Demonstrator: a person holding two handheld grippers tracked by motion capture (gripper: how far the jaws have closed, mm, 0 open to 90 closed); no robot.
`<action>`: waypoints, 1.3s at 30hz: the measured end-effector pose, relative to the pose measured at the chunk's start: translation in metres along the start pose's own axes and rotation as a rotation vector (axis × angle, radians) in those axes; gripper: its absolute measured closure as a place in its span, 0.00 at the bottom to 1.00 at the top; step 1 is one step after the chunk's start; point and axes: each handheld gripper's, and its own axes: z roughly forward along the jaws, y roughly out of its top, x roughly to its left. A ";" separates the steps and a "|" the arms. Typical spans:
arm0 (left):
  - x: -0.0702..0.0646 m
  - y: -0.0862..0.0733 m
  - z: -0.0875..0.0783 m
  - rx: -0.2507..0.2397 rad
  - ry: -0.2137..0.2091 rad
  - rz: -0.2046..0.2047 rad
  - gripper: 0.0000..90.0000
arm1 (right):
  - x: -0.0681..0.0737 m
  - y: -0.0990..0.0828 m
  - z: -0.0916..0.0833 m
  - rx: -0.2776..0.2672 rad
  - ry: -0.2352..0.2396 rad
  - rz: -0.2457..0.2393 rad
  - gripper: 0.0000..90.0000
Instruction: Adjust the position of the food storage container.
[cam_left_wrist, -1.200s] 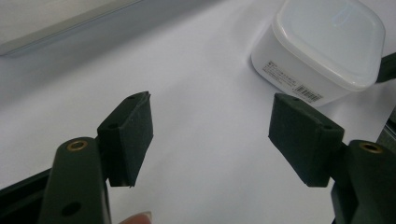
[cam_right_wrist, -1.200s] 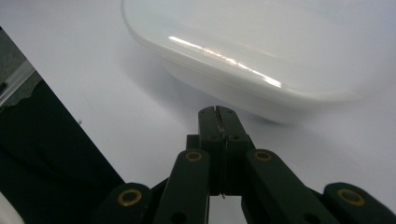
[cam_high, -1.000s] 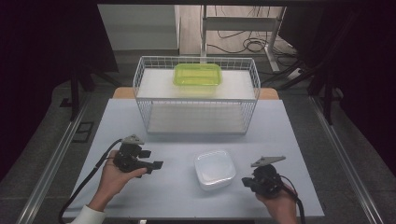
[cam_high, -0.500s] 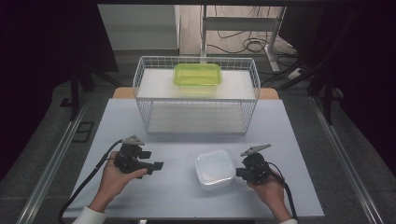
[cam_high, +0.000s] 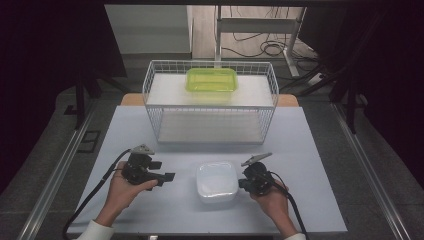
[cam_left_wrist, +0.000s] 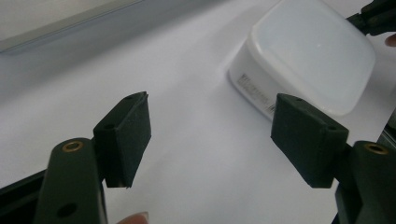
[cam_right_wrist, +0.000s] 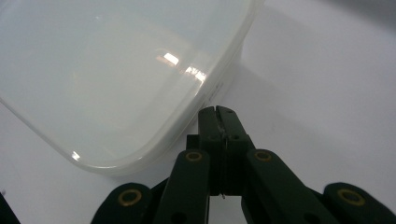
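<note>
The right gripper (cam_high: 244, 183) sits low over the pale table (cam_high: 310, 150) with its jaws pressed flat together and nothing between them; in the right gripper view the joined tips (cam_right_wrist: 218, 116) stand just beside the side wall of the white lidded container (cam_right_wrist: 116, 79), close to one rounded corner, though whether they touch it cannot be told. Across the container (cam_high: 216, 181) from that gripper, the left gripper (cam_high: 167, 176) hangs with its jaws spread wide and empty, its pads (cam_left_wrist: 126, 135) framing bare tabletop, the container (cam_left_wrist: 308, 65) ahead of it and apart. Beyond both grippers, well apart from them, a white wire basket (cam_high: 210, 107) stands on the table, and a green tray (cam_high: 212, 80) rests on its upper level. Nothing lies between either gripper and the container.
</note>
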 end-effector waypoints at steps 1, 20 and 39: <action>0.000 0.000 0.000 -0.001 -0.001 0.002 0.31 | 0.002 0.003 0.002 0.000 0.001 -0.006 0.99; -0.001 -0.001 -0.006 -0.049 -0.009 -0.017 0.31 | -0.001 0.009 -0.004 -0.041 -0.001 0.004 0.99; -0.019 -0.004 -0.011 -0.124 -0.045 -0.057 0.30 | -0.021 -0.004 -0.036 -0.185 0.139 0.169 0.38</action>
